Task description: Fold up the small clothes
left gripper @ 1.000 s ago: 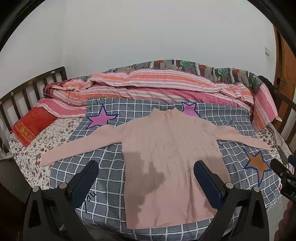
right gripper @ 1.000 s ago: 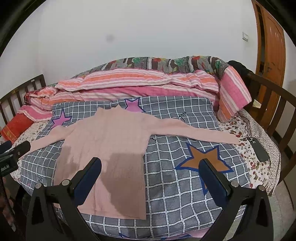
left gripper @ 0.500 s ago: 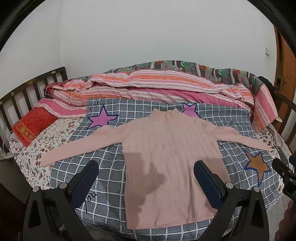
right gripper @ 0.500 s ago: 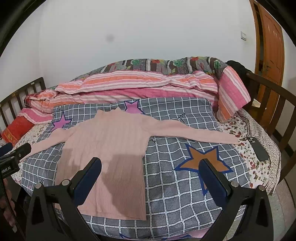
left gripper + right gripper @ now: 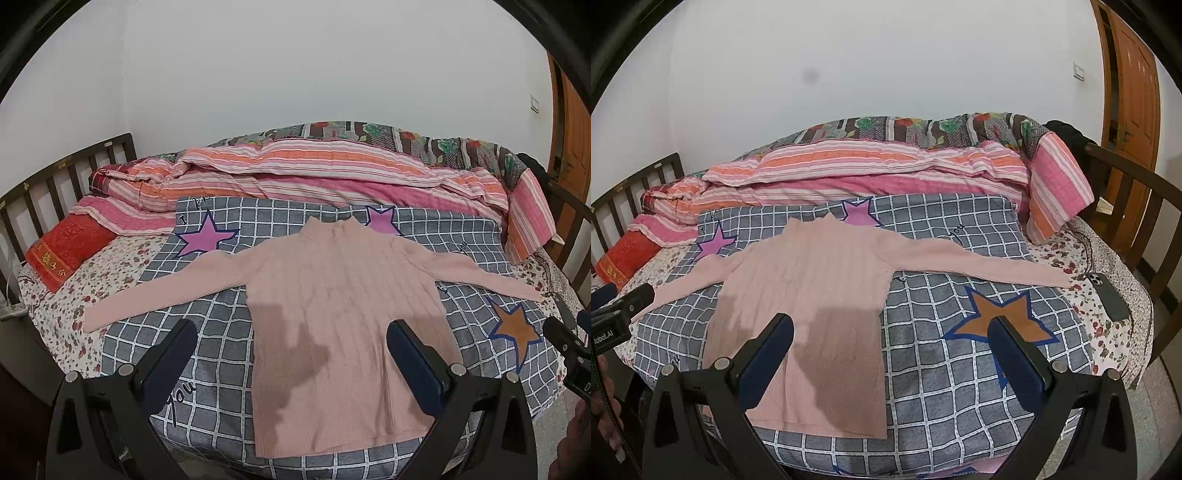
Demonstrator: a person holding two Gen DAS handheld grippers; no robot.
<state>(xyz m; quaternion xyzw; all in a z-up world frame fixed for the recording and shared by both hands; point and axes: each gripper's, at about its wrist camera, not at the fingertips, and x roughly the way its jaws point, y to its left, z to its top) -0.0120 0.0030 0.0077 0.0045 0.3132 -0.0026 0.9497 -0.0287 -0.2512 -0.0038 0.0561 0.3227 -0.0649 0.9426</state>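
The left gripper point(image 5: 290, 360) is wide open and holds nothing; it hangs above the near edge of the bed, with the lower part of the sweater point(image 5: 343, 314) between its fingers in the view. The right gripper point(image 5: 892, 356) is also wide open and empty, and it looks over the right side of the sweater's body and the grey checked blanket point(image 5: 960, 362). The sweater lies flat and face up on this blanket, hem toward the person, collar toward the striped quilt point(image 5: 868, 170), and both sleeves spread out straight to the sides. The right sleeve ends near a phone point(image 5: 1110, 297) on the flowered sheet point(image 5: 1108, 332). No fold is visible, so I judge that the folding has not started yet: sleeves and body are all left to do. Probably a sleeve must be taken first.
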